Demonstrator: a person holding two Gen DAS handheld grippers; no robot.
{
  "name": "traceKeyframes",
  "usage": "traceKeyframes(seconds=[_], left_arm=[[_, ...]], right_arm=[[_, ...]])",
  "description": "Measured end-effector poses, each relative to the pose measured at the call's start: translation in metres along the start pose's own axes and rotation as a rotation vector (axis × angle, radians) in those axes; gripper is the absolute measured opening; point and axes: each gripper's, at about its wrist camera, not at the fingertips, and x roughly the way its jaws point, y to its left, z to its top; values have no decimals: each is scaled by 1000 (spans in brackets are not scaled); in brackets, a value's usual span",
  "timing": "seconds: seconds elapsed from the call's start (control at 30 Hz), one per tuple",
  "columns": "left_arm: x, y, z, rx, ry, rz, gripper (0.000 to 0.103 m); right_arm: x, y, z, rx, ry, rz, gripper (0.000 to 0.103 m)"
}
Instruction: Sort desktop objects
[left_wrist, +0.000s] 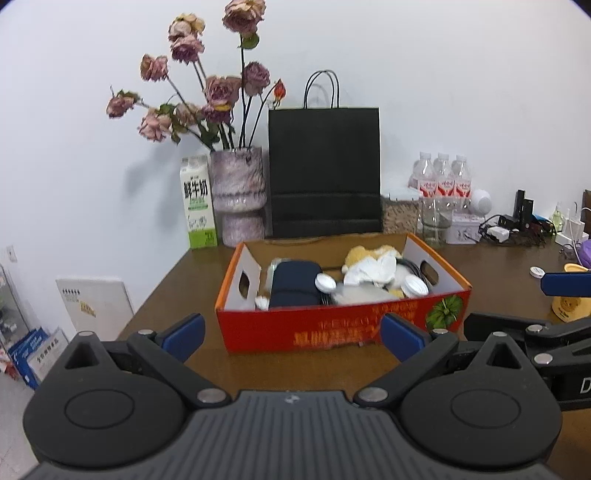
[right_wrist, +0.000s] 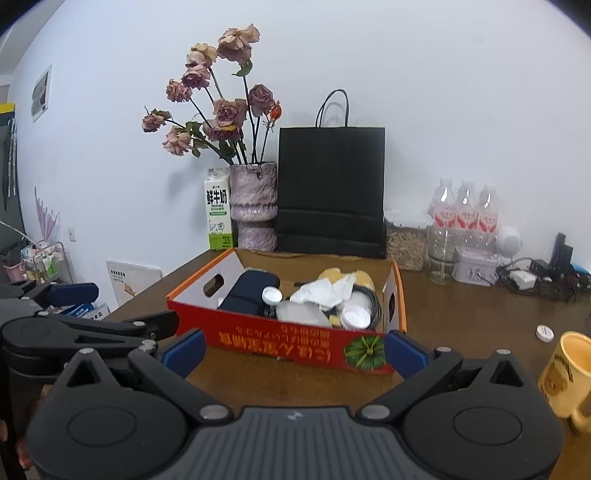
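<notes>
A red cardboard box (left_wrist: 332, 328) sits mid-table, holding a dark blue pouch (left_wrist: 295, 286), crumpled white paper (left_wrist: 369, 271), a yellow soft item (left_wrist: 360, 254) and white round lids (left_wrist: 415, 286). My left gripper (left_wrist: 293, 334) is open just in front of the box's front wall, with nothing between its fingers. My right gripper (right_wrist: 295, 350) is also open and empty, facing the same box (right_wrist: 277, 339) from the right front. A yellow mug (right_wrist: 565, 373) stands to its right, and a loose white lid (right_wrist: 545, 333) lies on the table beyond it.
Behind the box stand a black paper bag (left_wrist: 325, 173), a vase of dried roses (left_wrist: 240, 195) and a milk carton (left_wrist: 197, 203). Water bottles (left_wrist: 443, 177), a glass jar (left_wrist: 436, 221), a tin and tangled chargers (left_wrist: 509, 229) crowd the back right. The table edge (left_wrist: 155, 295) drops off at left.
</notes>
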Motion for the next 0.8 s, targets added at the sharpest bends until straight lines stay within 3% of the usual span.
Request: traceKeyframes(seconds=[0.37, 0.8], left_arm=[[-13, -1, -23, -20, 113, 35, 103], [-18, 2, -24, -32, 111, 36, 103]], right_arm=[[-10, 5, -24, 29, 80, 10, 103], [-14, 10, -22, 27, 80, 9, 103]])
